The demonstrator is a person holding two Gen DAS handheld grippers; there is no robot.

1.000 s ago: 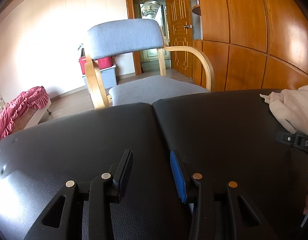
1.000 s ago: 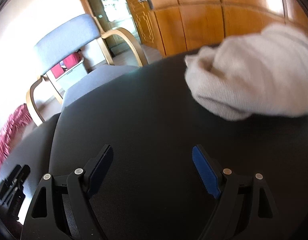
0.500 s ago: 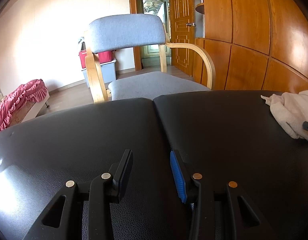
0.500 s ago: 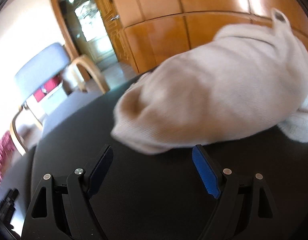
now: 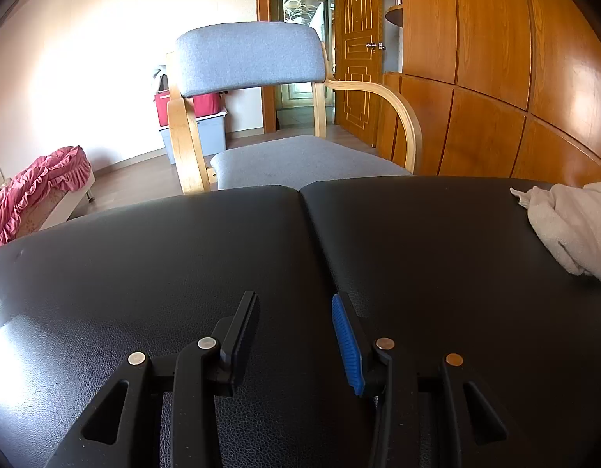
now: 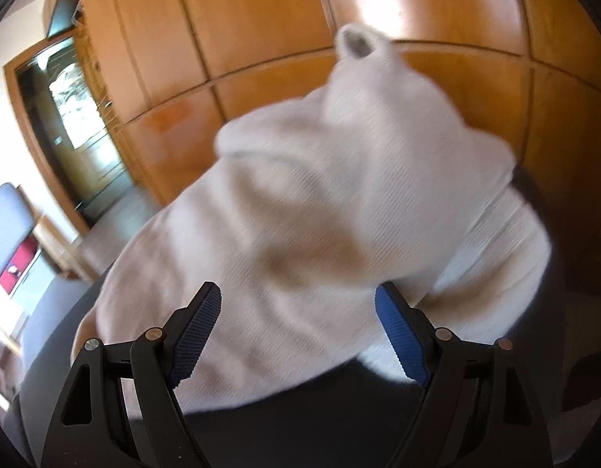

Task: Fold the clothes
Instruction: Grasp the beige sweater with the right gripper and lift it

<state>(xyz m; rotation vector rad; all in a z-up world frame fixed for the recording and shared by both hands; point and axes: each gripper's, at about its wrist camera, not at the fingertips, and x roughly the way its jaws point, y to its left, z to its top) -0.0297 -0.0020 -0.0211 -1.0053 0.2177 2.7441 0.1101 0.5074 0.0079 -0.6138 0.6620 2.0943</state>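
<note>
Looking along my right gripper (image 6: pixel 298 331), I have the garment (image 6: pixel 320 202) filling the view straight ahead: a cream, ribbed knit lying in a loose heap on the black pad (image 6: pixel 300 429). The jaws stand wide apart with nothing pinched, and the heap's near edge sits just past and between the fingertips. Whether the tips brush the cloth yet I cannot tell, since the picture is blurred.

My left gripper (image 5: pixel 296 327) hangs over bare pad with its jaws only a little apart and empty. From there the garment (image 5: pixel 569 226) lies well off to the right and further ahead, near the pad's (image 5: pixel 183 273) far right side.

I judge this thing to be light, soft and floppy. It has no stiffness, so it will sag and drape wherever I lift it, and a single-point pick will probably drag the rest along in a bunch. The knit looks grippy rather than slick, and nothing about it seems fragile.

A tube-like end, perhaps a sleeve cuff (image 6: pixel 357 45), sticks up at the far top of the heap. That is a seamed edge I can read, but it is the far side from my fingers. Nearer, I would take the rounded lower left corner in front of the left finger, biting a hem rather than a loose fold, so the layers do not slip out.
</note>
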